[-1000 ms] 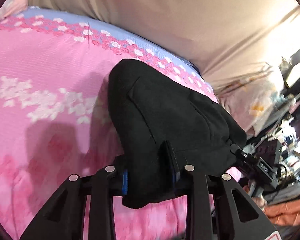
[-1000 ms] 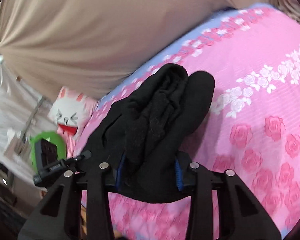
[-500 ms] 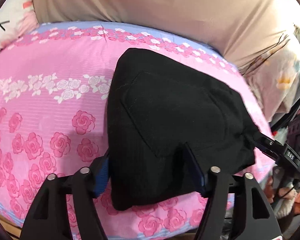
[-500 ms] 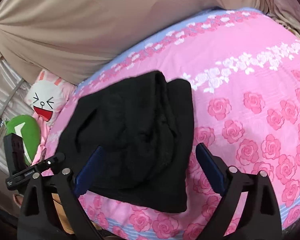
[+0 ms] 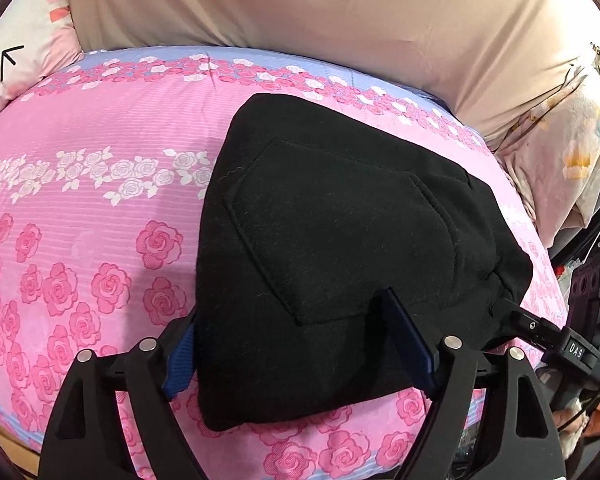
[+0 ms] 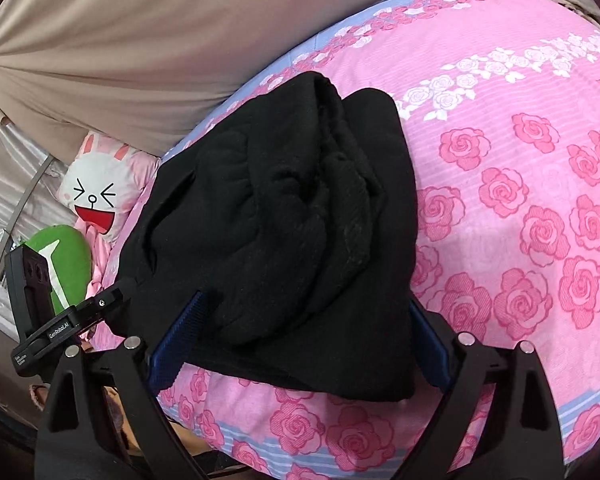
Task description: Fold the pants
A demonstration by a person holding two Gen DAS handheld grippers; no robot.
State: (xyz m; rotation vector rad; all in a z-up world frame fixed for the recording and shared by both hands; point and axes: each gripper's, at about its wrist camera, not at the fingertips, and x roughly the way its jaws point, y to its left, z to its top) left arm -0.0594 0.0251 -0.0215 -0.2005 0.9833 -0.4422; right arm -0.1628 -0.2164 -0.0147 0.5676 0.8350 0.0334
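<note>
Both grippers stood spread over the folded black pants (image 5: pixel 340 240) near the bed's (image 5: pixel 80 208) front edge; the left gripper (image 5: pixel 296 344) was opening, pinching nothing. Releasing seemed under way, so the right gripper (image 6: pixel 300 340) likely needed only withdrawing.

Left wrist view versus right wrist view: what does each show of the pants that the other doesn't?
Only the left wrist view shows the flat stitched pocket panel on top of the fold, and the left tongs, whose jaws are opening around the near edge.

Only the right wrist view shows the bunched, gathered layers on that end, a rabbit pillow and a green cushion past the bed's edge, and the right tongs spread wide.

Both show the folded black pants lying on the pink rose bedsheet before a beige cloth backdrop.
</note>
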